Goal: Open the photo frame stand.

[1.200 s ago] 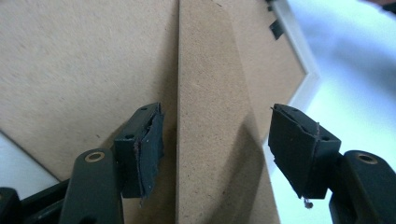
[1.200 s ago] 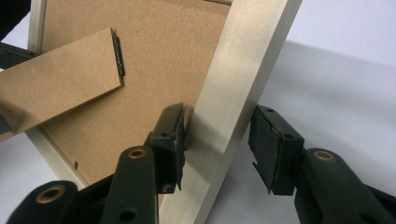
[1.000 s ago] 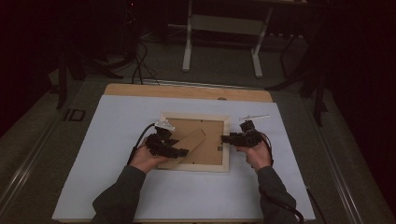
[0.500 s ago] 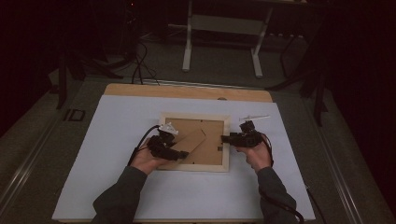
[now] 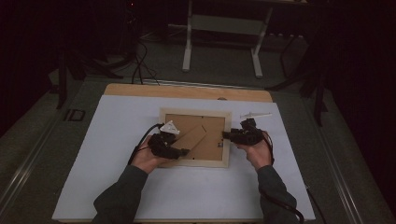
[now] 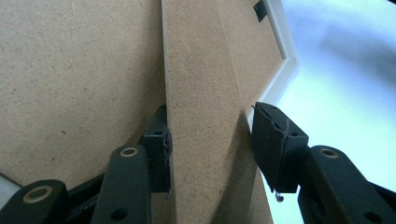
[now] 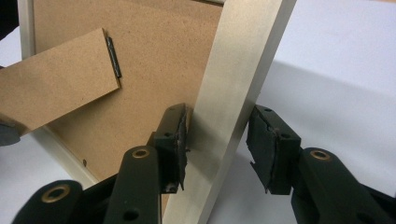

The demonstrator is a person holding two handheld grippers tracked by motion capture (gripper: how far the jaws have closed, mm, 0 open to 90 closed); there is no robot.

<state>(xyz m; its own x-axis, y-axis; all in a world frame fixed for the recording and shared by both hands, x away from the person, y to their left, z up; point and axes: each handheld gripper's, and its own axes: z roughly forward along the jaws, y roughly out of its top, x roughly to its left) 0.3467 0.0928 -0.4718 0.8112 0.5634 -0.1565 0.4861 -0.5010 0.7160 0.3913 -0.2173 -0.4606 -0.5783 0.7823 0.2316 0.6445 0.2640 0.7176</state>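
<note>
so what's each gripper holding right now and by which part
The left hand-held gripper straddles the picture frame's fold-out stand; the right hand-held gripper straddles the frame's side rail. Neither pair of jaws looks fully closed.

Pale frame (image 5: pixel 227 140), brown backing (image 5: pixel 191 122), white table (image 5: pixel 116 121).

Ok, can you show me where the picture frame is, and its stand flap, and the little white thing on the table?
picture frame (image 5: pixel 227 140), high view, on its pale right rail.
stand flap (image 6: pixel 205 121), left gripper view, on the brown strip between the jaws.
little white thing (image 5: pixel 256 115), high view, on its middle.
</note>
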